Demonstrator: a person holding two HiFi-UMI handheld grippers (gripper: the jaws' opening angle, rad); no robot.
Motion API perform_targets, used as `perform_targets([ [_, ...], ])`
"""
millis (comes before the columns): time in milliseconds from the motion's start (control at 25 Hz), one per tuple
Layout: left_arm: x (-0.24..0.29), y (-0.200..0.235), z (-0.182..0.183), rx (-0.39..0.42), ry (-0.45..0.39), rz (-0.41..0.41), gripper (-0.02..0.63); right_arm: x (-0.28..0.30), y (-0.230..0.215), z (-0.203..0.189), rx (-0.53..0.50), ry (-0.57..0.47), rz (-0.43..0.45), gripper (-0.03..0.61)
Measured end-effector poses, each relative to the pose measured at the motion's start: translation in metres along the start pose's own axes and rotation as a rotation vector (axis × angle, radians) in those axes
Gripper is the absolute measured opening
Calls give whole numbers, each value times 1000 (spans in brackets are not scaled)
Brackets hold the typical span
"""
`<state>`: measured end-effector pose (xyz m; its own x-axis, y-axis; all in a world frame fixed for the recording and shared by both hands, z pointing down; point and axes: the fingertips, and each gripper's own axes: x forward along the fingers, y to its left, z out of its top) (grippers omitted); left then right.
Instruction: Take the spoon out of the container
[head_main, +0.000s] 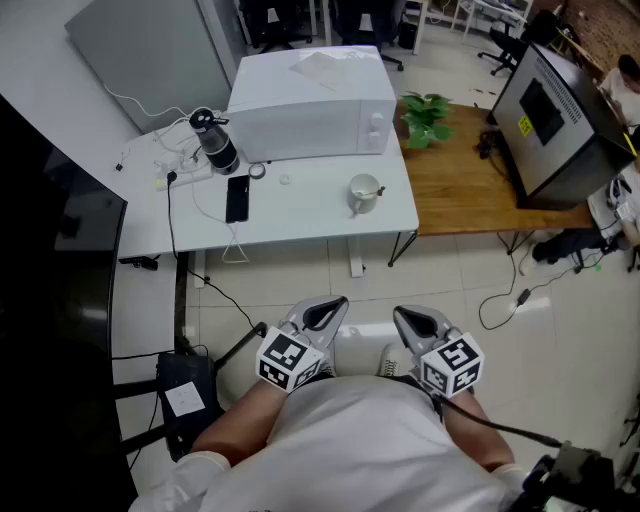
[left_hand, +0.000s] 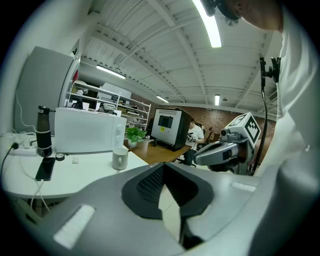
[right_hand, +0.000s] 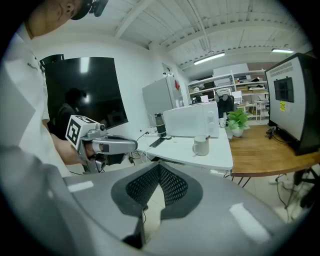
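Head view: mug (head_main: 364, 192) with spoon (head_main: 378, 189) in it stands on table (head_main: 300, 215), just in front of the right end of the microwave (head_main: 310, 105). Left gripper (head_main: 335, 303) and right gripper (head_main: 403, 313) are both well short of the microwave, off the table, at the person's torso. Jaws are together on both, nothing held. My read: reach not started. Next move: go forward toward the microwave, open one gripper, pinch the handle sticking over the rim, lift straight up.

Head view looks steeply down — gripper views share the mug (left_hand: 120, 159).
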<state>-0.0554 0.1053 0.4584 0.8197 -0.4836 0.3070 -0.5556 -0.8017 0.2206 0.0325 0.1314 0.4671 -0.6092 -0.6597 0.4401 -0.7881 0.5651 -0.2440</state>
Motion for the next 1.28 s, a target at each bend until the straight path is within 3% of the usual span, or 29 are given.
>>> perform_targets([
  [640, -34, 48, -14, -8, 17, -49, 3, 43, 39, 11, 12, 17, -32, 8],
  [960, -11, 62, -7, -17, 4, -58, 3, 58, 13, 18, 14, 26, -41, 8],
  [1280, 30, 101, 13, -19, 14, 17, 3, 101, -42, 53, -25, 25, 53, 8],
])
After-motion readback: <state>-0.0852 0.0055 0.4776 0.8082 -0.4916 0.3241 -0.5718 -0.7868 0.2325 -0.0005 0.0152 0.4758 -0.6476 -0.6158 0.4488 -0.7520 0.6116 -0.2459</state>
